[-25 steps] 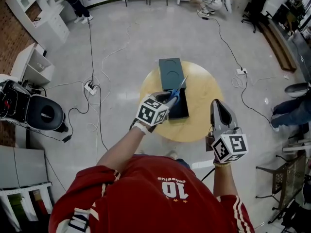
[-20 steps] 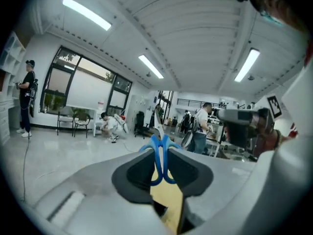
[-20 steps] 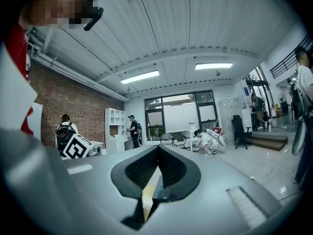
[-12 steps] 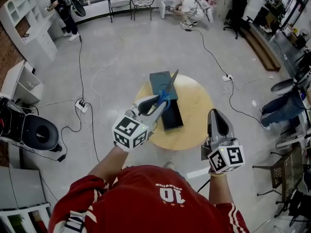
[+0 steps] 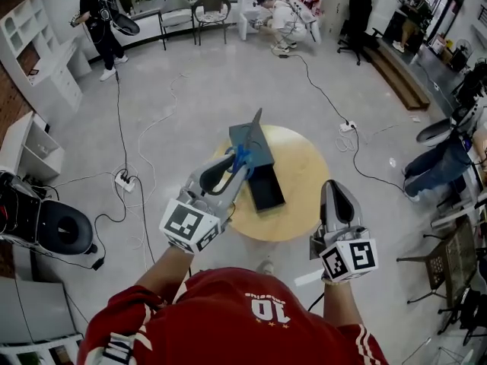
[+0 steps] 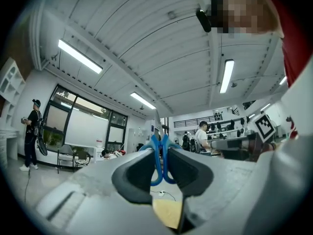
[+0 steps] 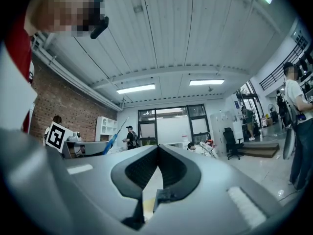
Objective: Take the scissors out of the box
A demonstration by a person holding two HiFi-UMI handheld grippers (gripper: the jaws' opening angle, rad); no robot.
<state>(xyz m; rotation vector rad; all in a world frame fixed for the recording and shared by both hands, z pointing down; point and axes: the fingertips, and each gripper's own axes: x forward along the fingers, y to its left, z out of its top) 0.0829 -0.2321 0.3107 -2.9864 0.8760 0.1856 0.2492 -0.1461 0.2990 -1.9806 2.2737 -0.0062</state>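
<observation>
My left gripper (image 5: 234, 169) is shut on the blue handles of the scissors (image 5: 243, 155) and holds them in the air above the round wooden table (image 5: 312, 181); the blade points up and away. In the left gripper view the blue handle loops (image 6: 160, 160) sit pinched between the pads. Below lie the dark open box (image 5: 265, 188) and its green lid (image 5: 242, 137). My right gripper (image 5: 335, 185) hovers at the table's right edge, its jaws together on nothing. The right gripper view shows those jaws (image 7: 157, 148) meeting and the scissors (image 7: 113, 138) off to the left.
Cables and a power strip (image 5: 122, 181) trail over the grey floor around the table. A black round machine (image 5: 61, 230) and white shelves (image 5: 30, 147) stand at the left. People and chairs (image 5: 209, 10) are at the far wall, and a seated person's legs (image 5: 437, 166) at the right.
The left gripper has risen with the scissors, up and away from the box toward the left. The right gripper has lifted a little. The view now tilts further into the room.
</observation>
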